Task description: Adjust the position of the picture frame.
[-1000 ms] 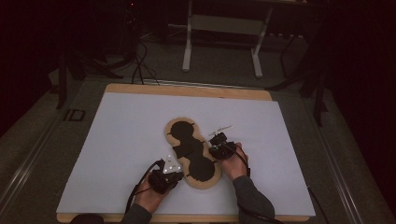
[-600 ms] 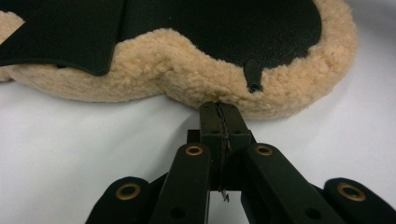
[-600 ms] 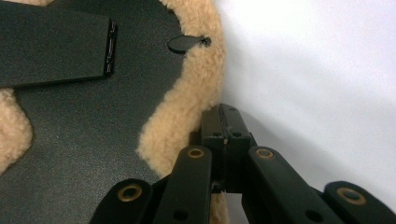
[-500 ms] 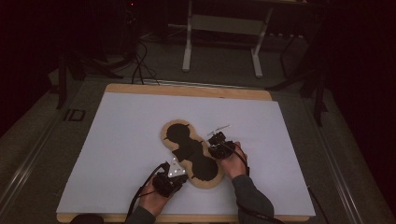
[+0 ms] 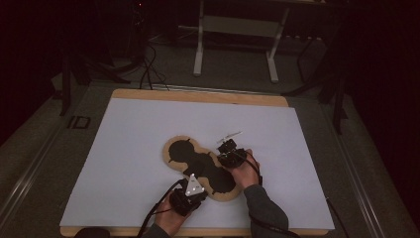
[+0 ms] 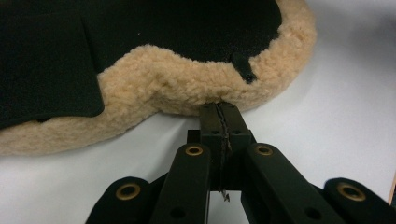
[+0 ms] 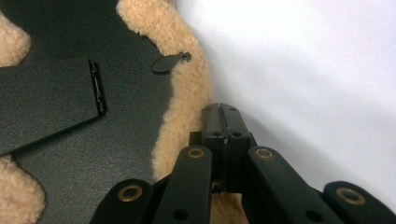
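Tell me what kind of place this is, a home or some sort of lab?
Most likely a lab or recording studio, not a home: a white work board on a wooden table, dark surroundings, loose cables on the floor and a metal stand behind, with a fleece-edged black pad laid out for handling.

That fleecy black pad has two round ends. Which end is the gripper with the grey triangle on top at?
The near end, closest to the person. The left gripper, with the grey triangle, sits at its fleece rim, jaws shut. The far end lies free.

dim, dark-edged high view around a lit white table (image 5: pixel 124 148); bright, sharp close-ups, soft shadows
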`<act>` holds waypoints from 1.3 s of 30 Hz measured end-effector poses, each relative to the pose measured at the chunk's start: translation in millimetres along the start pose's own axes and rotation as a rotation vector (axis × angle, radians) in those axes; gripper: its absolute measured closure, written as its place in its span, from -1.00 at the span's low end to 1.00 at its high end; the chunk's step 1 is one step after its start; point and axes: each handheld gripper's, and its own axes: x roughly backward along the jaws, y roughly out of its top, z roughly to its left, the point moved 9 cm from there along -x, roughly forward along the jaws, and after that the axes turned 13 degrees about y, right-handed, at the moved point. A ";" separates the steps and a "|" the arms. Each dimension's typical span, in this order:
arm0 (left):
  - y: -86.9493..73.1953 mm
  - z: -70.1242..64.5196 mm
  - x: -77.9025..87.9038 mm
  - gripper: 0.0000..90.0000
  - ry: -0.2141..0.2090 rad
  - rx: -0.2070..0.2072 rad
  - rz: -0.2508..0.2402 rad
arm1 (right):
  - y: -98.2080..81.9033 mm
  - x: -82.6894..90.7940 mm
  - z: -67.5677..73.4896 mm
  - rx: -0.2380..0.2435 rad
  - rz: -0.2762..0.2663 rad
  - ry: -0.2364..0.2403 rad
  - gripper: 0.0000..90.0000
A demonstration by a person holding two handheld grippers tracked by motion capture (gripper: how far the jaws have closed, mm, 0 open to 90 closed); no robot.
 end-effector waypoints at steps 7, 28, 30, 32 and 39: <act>1.5 -8.6 -1.0 1.00 0.008 -0.004 -0.014 | 1.2 -1.1 1.7 -0.009 -0.008 0.014 1.00; 11.1 -8.8 11.9 1.00 -0.040 -0.024 -0.069 | 5.9 -5.8 18.3 0.050 -0.021 0.052 0.96; 14.0 -2.1 17.7 0.98 -0.037 -0.010 -0.082 | 6.2 -2.5 18.1 0.055 -0.026 0.047 0.90; 15.5 4.5 23.4 0.93 -0.034 -0.007 -0.088 | 5.7 1.3 17.9 0.051 -0.031 0.050 0.86; 17.5 34.0 39.6 0.86 0.019 0.026 -0.114 | 1.7 13.0 17.4 0.054 -0.048 0.057 0.75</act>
